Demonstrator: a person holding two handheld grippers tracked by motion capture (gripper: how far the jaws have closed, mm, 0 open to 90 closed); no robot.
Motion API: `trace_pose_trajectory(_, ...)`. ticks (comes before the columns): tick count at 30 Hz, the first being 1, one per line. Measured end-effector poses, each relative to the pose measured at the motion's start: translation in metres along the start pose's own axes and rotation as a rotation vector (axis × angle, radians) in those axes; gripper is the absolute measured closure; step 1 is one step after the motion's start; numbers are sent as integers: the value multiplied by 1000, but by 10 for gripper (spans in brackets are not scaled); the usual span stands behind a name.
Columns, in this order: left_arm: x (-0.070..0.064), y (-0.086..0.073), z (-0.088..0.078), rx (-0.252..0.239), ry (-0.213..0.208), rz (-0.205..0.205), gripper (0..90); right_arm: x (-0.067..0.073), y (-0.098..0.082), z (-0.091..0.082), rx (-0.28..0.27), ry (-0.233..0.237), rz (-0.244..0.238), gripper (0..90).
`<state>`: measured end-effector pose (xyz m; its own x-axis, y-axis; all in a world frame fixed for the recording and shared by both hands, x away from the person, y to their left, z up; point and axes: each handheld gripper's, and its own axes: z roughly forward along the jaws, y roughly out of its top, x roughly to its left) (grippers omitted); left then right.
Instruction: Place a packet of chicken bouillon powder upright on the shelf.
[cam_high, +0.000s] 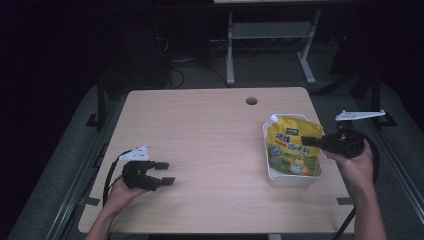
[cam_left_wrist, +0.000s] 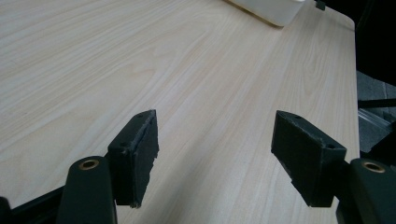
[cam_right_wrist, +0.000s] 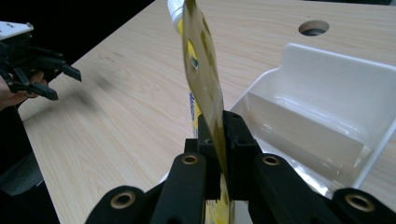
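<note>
Pinching yellow pouch (cam_right_wrist: 201, 79) over white bin (cam_right_wrist: 327, 116), right tongs (cam_right_wrist: 223, 140), left tongs (cam_left_wrist: 215, 154) open, idle.

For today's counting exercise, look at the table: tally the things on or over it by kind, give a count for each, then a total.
Yellow pouch: 1
White tray: 1
Hand-held tools, left tool and right tool: 2
Total: 4
</note>
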<state>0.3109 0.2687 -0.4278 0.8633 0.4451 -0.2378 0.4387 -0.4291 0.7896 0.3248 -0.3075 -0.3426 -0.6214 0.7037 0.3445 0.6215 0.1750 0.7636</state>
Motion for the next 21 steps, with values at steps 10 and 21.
trace_pose_trajectory(10, 0, 0, 0, 1, -1, 0, 311, -1, -5, -3, 8, -10, 11, 834)
trace_pose_trajectory(21, -1, 0, 1, 6, 0, 4, 309, -3, -5, -18, -60, -4, 32, 779)
